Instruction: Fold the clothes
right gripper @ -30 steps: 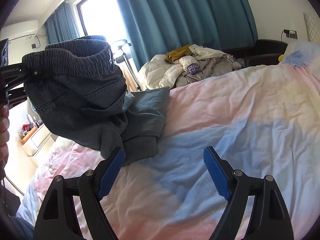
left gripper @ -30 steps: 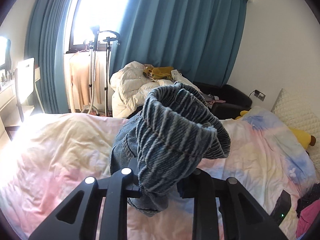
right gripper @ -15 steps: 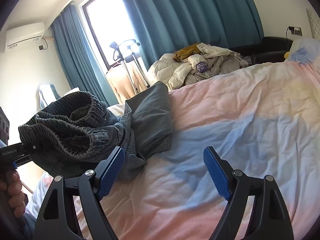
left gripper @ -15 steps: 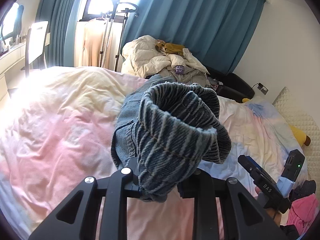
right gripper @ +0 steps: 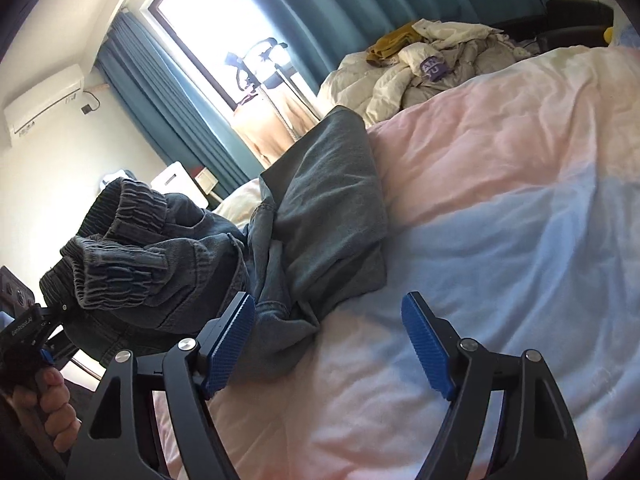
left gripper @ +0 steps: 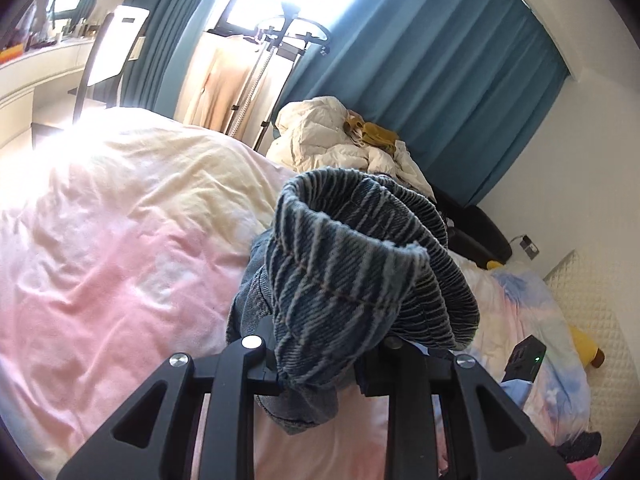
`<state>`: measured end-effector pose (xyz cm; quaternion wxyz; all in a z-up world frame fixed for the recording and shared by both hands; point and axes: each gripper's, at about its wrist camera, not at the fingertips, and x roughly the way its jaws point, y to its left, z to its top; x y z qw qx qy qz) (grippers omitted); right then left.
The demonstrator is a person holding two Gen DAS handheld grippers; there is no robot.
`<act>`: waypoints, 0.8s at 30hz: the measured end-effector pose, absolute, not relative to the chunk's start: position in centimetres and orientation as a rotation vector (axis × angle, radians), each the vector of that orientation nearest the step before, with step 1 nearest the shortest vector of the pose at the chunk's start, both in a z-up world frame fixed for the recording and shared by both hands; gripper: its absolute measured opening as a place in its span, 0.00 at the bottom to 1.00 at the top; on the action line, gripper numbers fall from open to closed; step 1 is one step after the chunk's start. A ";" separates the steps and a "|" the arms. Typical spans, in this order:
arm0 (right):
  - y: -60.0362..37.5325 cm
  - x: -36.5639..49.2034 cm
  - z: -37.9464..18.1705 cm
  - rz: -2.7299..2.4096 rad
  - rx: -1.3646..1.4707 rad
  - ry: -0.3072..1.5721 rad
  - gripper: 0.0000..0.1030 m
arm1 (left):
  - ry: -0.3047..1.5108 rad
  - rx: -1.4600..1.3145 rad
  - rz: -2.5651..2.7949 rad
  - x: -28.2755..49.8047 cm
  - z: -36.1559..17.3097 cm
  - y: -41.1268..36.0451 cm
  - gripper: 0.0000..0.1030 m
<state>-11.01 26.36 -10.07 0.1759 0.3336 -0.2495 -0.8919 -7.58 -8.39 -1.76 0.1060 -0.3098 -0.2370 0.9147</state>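
My left gripper [left gripper: 320,360] has lowered the clenched jeans [right gripper: 312,216] toward the bed [right gripper: 500,200]; my right gripper [right gripper: 328,344] waits, jaws released.

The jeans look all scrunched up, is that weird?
A bit. The jeans are bunched at the elastic waistband, which the left gripper pinches above the bed. The legs lie crumpled and crooked on the duvet. The right gripper is open, holding nothing.
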 end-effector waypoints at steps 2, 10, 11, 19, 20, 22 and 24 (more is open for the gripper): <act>26.6 -13.6 -11.1 -2.519 0.949 -0.732 0.75 | -0.756 -0.893 2.709 -8.1 -2.0 -9.3 0.24; 27.8 -24.0 -14.8 -2.360 0.950 -0.915 0.70 | -0.977 -0.832 2.753 -11.0 -4.4 -13.6 0.24; 27.6 -25.1 -15.1 -2.341 0.955 -0.906 0.70 | -1.010 -0.829 2.760 -11.4 -4.9 -14.3 0.24; 25.4 -28.1 -16.4 -2.287 1.015 -0.917 0.66 | -1.160 -0.844 2.760 -13.1 -7.6 -17.2 0.24; 25.2 -28.1 -16.3 -2.299 1.026 -0.916 0.61 | -1.177 -0.848 2.751 -13.1 -7.9 -17.3 0.24; 25.2 -28.0 -15.8 -2.334 1.064 -0.905 0.36 | -1.202 -0.847 2.721 -13.1 -8.1 -17.6 0.24; 25.1 -27.5 -14.8 -2.358 1.065 -0.889 0.31 | -1.214 -0.831 2.708 -13.0 -8.0 -17.8 0.24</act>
